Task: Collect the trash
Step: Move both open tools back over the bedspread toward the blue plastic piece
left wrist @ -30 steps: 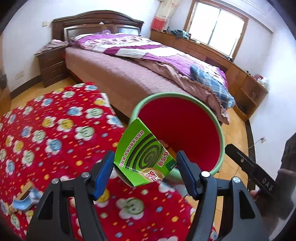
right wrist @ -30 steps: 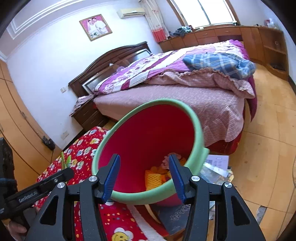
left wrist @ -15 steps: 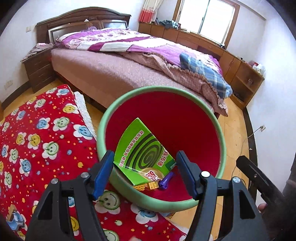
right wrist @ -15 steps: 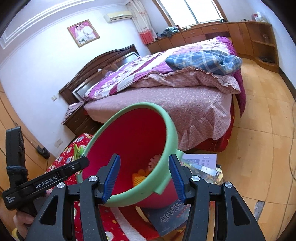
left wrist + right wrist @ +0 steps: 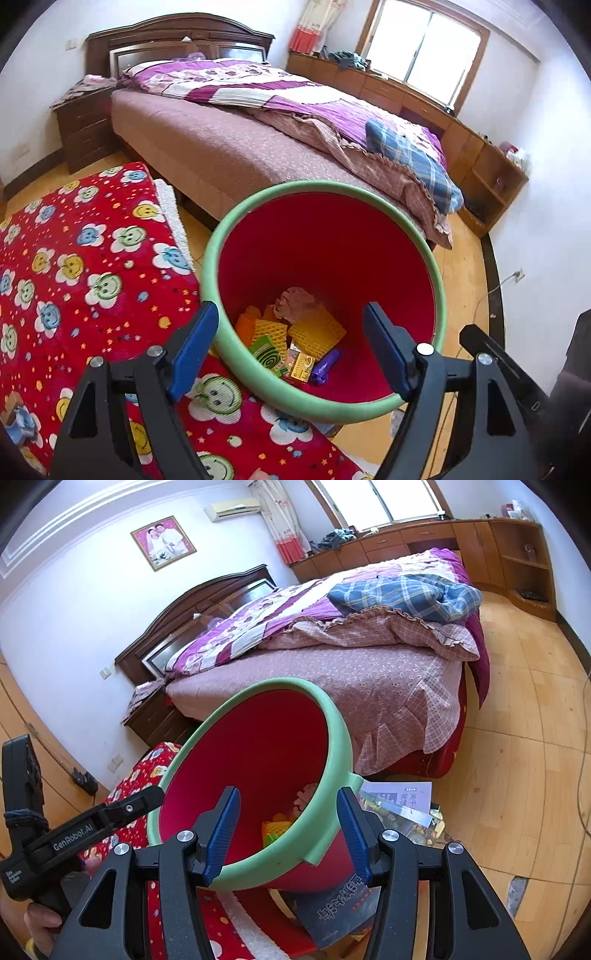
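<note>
Trash (image 5: 291, 350) lies in the red bin (image 5: 325, 254), at 12 o'clock from my left gripper (image 5: 291, 354), jaws opening and empty. My right gripper (image 5: 288, 834) clamps the bin's green rim (image 5: 332, 834).

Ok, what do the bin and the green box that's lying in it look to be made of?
The bin looks like moulded plastic: smooth red wall with a soft sheen and a thick, rounded pale green rim. The green box at its bottom looks like thin printed cardboard, with flat panels, a folded edge and a dark spiral print. Neither can be confirmed by look alone.
</note>
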{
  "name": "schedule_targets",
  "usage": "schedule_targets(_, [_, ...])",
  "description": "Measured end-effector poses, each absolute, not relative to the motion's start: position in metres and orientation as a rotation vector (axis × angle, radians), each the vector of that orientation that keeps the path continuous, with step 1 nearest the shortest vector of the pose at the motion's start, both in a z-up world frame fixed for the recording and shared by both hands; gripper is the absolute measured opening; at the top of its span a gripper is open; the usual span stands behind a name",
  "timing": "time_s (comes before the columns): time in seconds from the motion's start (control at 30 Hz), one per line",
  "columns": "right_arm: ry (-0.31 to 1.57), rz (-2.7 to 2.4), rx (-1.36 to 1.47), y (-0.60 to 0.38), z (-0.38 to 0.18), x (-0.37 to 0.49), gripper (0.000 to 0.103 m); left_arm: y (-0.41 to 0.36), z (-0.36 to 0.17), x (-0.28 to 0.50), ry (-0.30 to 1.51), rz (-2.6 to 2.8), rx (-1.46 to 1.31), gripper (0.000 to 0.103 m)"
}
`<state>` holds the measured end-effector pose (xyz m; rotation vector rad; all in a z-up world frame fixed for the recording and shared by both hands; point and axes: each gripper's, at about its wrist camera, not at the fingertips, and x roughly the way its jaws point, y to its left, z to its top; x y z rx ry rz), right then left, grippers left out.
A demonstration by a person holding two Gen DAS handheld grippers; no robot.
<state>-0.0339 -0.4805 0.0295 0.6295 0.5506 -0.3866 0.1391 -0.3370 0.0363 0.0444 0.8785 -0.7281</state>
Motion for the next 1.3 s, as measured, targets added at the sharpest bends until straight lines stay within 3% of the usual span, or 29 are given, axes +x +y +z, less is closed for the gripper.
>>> schedule_targets(0.73, [0.579, -0.266, 0.525, -0.419, 0.059, -0.028, 0.058, -0.245, 0.065, 0.106, 0.869, -0.594, 0.024, 0.08])
schedule_targets(0.87, [0.587, -0.23, 0.509, -0.403, 0.063, -0.026, 0.063, -0.224, 0.067, 0.1, 0.871, -0.555, 0.018, 0.08])
schedule_targets(1.17, [0.628, -0.134, 0.475, -0.361, 0.065, -0.018, 0.064, -0.16, 0.067, 0.085, 0.876, -0.439, -0.016, 0.08])
schedule_targets(1.3, [0.646, -0.092, 0.469, -0.341, 0.065, -0.012, 0.074, -0.128, 0.065, 0.08, 0.876, -0.383, -0.045, 0.08])
